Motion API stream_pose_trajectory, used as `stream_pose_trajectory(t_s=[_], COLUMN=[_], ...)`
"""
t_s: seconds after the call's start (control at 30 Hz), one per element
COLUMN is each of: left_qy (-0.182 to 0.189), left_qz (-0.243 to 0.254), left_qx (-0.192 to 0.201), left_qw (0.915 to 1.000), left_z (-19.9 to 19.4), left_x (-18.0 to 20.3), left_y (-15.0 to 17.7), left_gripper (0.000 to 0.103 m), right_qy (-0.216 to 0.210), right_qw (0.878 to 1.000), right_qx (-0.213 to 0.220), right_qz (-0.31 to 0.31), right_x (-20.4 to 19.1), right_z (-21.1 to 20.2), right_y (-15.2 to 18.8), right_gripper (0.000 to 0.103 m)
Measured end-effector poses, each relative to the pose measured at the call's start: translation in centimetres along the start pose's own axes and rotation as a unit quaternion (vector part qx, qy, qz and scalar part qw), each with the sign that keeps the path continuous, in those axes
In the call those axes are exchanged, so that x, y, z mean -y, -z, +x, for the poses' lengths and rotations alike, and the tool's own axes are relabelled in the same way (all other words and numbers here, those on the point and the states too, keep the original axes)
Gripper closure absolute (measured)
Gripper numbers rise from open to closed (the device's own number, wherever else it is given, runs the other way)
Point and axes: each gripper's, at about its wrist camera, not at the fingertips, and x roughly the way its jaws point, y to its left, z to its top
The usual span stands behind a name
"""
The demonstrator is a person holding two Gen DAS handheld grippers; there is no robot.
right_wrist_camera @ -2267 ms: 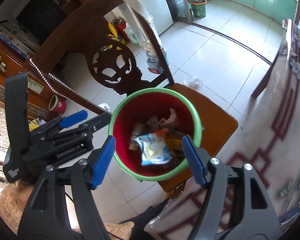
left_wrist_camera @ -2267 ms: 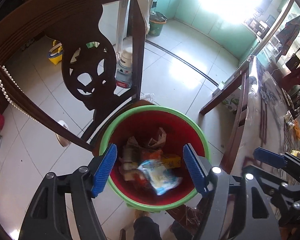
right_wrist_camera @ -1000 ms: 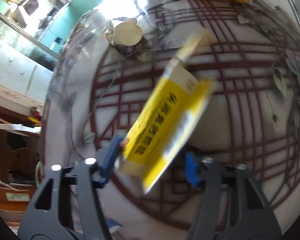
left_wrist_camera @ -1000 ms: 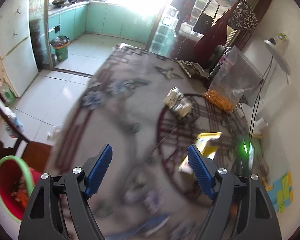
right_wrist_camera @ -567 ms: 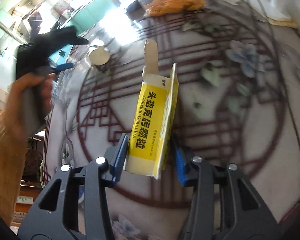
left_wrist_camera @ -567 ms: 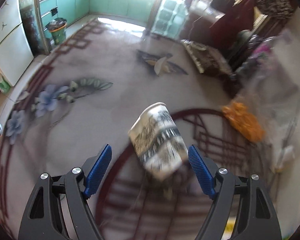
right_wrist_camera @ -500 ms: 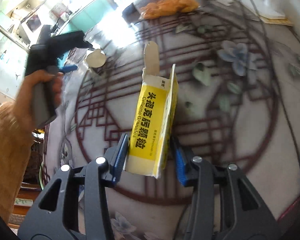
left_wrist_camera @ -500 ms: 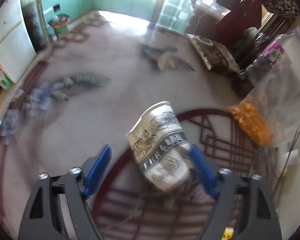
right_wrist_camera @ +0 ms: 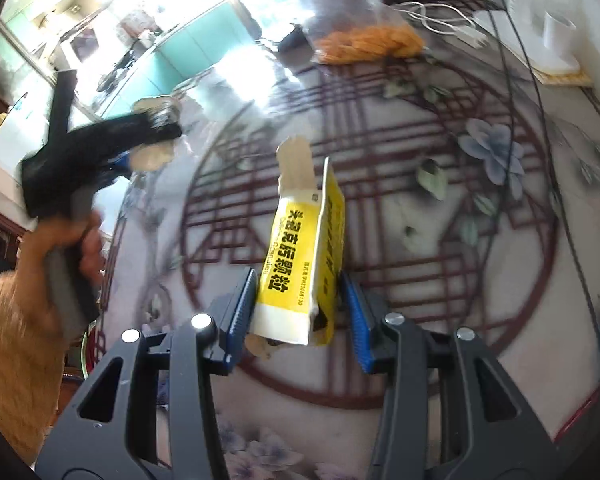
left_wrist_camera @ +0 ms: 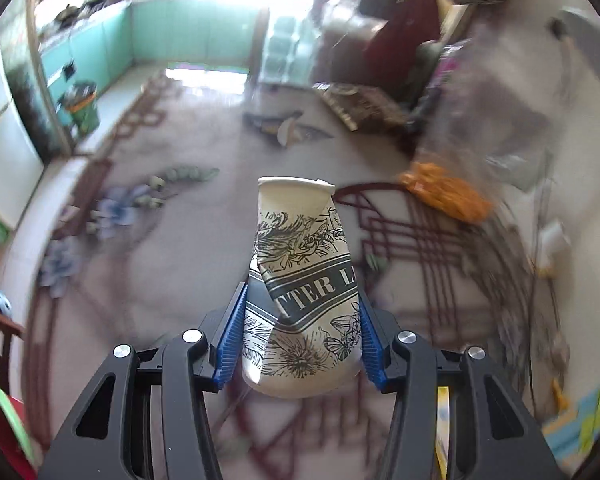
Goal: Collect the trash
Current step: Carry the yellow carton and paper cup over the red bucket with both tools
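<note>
Crumpled paper cup [left_wrist_camera: 304, 292] and opened yellow carton [right_wrist_camera: 304, 256], both clamped.

Strong daylight pouring in from the far end, washing out the window area above teal kitchen cabinets [left_wrist_camera: 112, 40]. Pale tiled floor [left_wrist_camera: 112, 96] beside a dark-edged doorway, with a green bin [left_wrist_camera: 82, 106] standing on it. In front, a table under a glossy cloth [right_wrist_camera: 480, 240] printed with dark red lattice rings and pale blue flowers. On the cloth, a clear bag of orange snacks [right_wrist_camera: 368, 44], white cables [right_wrist_camera: 440, 20], a white stand on a wooden board [right_wrist_camera: 556, 52]. Dark red fabric [left_wrist_camera: 404, 28] hanging at the back, blurred. At lower left, a green-rimmed red bucket [left_wrist_camera: 0, 432].
</note>
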Motion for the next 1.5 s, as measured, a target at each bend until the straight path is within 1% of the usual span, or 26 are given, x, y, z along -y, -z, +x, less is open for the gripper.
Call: stream_pose_trajectory(t_s=[0.07, 0.17, 0.23, 0.33, 0.43, 0.47, 0.5, 0.53, 0.57, 0.6, 0.63, 0.67, 0.7, 0.73, 0.77, 0.83, 0.93, 1.03, 1.13, 1.2, 1.33, 1.5], left_qy=[-0.005, -0.011, -0.014, -0.015, -0.011, -0.009, -0.007, -0.006, -0.005, -0.001, 0.001, 0.004, 0.004, 0.004, 0.003, 0.0, -0.008, -0.011, -0.012, -0.013, -0.019, -0.03], left_qz=[0.035, 0.052, 0.047, 0.031, 0.017, 0.016, 0.016, 0.014, 0.013, 0.007, 0.004, 0.0, -0.001, -0.001, -0.001, 0.003, 0.011, 0.005, -0.003, -0.008, -0.02, -0.035], left_qx=[0.01, 0.015, 0.012, 0.007, 0.001, -0.002, -0.004, -0.004, -0.004, -0.006, -0.007, -0.009, -0.009, -0.007, -0.006, -0.001, 0.008, 0.017, 0.026, 0.032, 0.039, 0.046], left_qw=[0.9993, 0.9985, 0.9987, 0.9994, 0.9998, 0.9998, 0.9998, 0.9999, 0.9999, 1.0, 1.0, 1.0, 1.0, 1.0, 1.0, 1.0, 0.9999, 0.9998, 0.9996, 0.9994, 0.9989, 0.9979], left_z=[-3.2, -6.7, -7.8, -10.1, -11.5, -12.1, -12.3, -12.7, -13.0, -13.5, -13.7, -14.0, -14.3, -14.8, -15.1, -16.0, -17.4, -18.6, -19.7, -20.4, -21.5, -23.1], left_x=[-0.5, -2.2, -3.7, -6.2, -8.3, -9.0, -9.3, -9.8, -10.1, -10.8, -11.1, -11.7, -12.0, -12.4, -12.7, -13.4, -14.5, -16.1, -17.5, -18.4, -20.3, -22.9], left_y=[2.2, 5.1, 6.1, 8.8, 11.1, 12.0, 12.6, 13.2, 13.7, 14.3, 14.7, 15.2, 15.5, 15.8, 16.1, 16.6, 16.9, 17.0, 17.2, 17.5, 18.1, 19.1], left_gripper=[0.055, 0.055, 0.055, 0.055, 0.055, 0.055, 0.055, 0.055, 0.055, 0.055, 0.055, 0.055, 0.055, 0.055, 0.055, 0.055, 0.055, 0.055, 0.055, 0.055, 0.055, 0.055], right_qy=[-0.004, -0.004, -0.004, 0.001, 0.007, 0.005, 0.007, 0.014, 0.029, 0.04, 0.051, 0.064, 0.071, 0.079, 0.1, 0.1, 0.087, 0.069, 0.043, 0.031, 0.005, -0.021], right_qw=[1.0, 1.0, 0.999, 0.998, 0.995, 0.992, 0.991, 0.991, 0.991, 0.992, 0.992, 0.99, 0.989, 0.987, 0.984, 0.986, 0.99, 0.994, 0.996, 0.996, 0.994, 0.991], right_qx=[0.0, -0.005, -0.018, -0.044, -0.085, -0.111, -0.12, -0.121, -0.114, -0.105, -0.098, -0.102, -0.106, -0.108, -0.111, -0.108, -0.084, -0.053, -0.021, -0.008, 0.007, 0.004], right_qz=[-0.009, -0.028, -0.035, -0.041, -0.047, -0.053, -0.056, -0.059, -0.061, -0.061, -0.063, -0.069, -0.077, -0.087, -0.099, -0.084, -0.066, -0.072, -0.079, -0.087, -0.106, -0.134], right_x=[-1.5, -3.8, -5.4, -6.7, -7.9, -8.4, -8.8, -9.2, -9.6, -9.8, -10.1, -10.5, -11.0, -11.5, -12.0, -12.0, -12.9, -15.0, -18.1, -19.7, -23.4, -27.6], right_z=[0.1, 0.3, 1.0, 2.3, 4.1, 4.9, 5.3, 5.4, 5.4, 5.5, 5.7, 6.3, 6.8, 7.1, 7.7, 7.8, 6.1, 3.7, 1.1, 0.1, -1.0, -0.8], right_y=[0.2, 1.0, 1.7, 2.8, 4.4, 5.2, 5.6, 6.0, 6.2, 6.1, 6.0, 6.0, 6.0, 6.1, 6.3, 6.3, 6.8, 7.3, 7.9, 8.4, 9.2, 10.5], right_gripper=[0.061, 0.061, 0.061, 0.062, 0.062, 0.062, 0.059, 0.048, 0.026, 0.018, 0.017, 0.018, 0.023, 0.041, 0.059, 0.06, 0.062, 0.062, 0.062, 0.062, 0.062, 0.062])
